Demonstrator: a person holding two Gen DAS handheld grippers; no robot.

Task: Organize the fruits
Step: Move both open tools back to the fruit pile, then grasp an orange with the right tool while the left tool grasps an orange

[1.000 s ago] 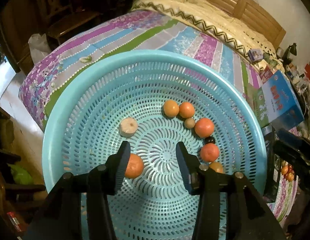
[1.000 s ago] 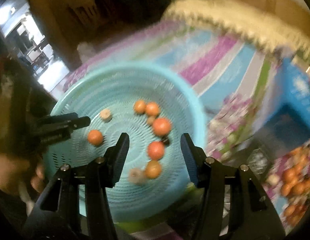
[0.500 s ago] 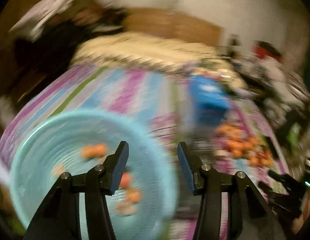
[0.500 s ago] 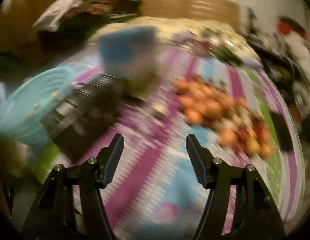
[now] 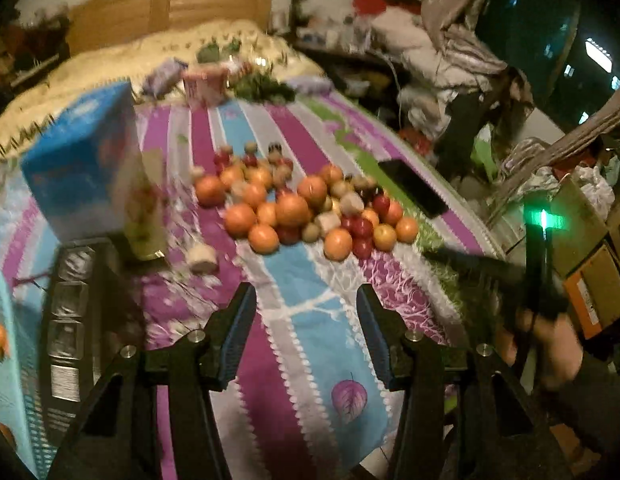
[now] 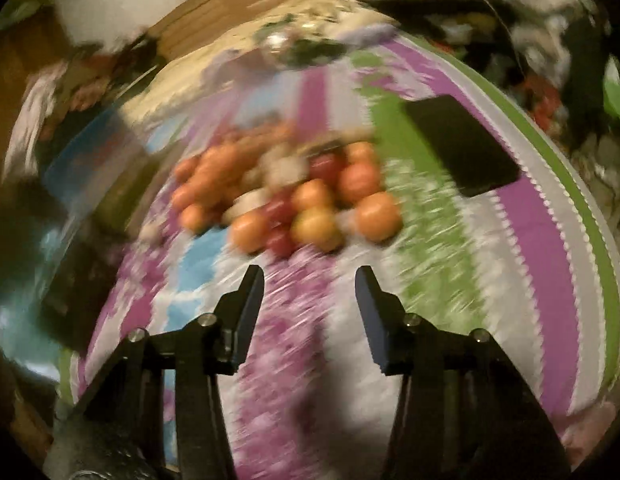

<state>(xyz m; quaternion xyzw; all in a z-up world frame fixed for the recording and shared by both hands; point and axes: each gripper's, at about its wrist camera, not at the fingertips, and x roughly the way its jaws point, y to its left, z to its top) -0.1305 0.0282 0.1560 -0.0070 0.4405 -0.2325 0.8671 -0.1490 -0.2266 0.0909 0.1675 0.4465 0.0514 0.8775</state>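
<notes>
A pile of fruit (image 5: 302,204), orange, red and pale brown pieces, lies on the striped bedspread ahead of both grippers; it shows blurred in the right wrist view (image 6: 294,196). One pale piece (image 5: 202,260) lies apart to the left of the pile. My left gripper (image 5: 306,312) is open and empty, above the bedspread short of the pile. My right gripper (image 6: 310,292) is open and empty, close before the pile's near edge. The turquoise basket (image 5: 2,360) with orange fruit shows at the far left edge.
A blue box (image 5: 82,168) stands left of the pile, with a dark crate (image 5: 74,320) in front of it. A black phone (image 5: 413,188) lies right of the pile (image 6: 461,144). The bed edge drops off at the right. Clutter lies at the bed's head.
Both grippers have swung right, from over the turquoise basket to the fruit pile on the bedspread. Both stayed open and empty.
</notes>
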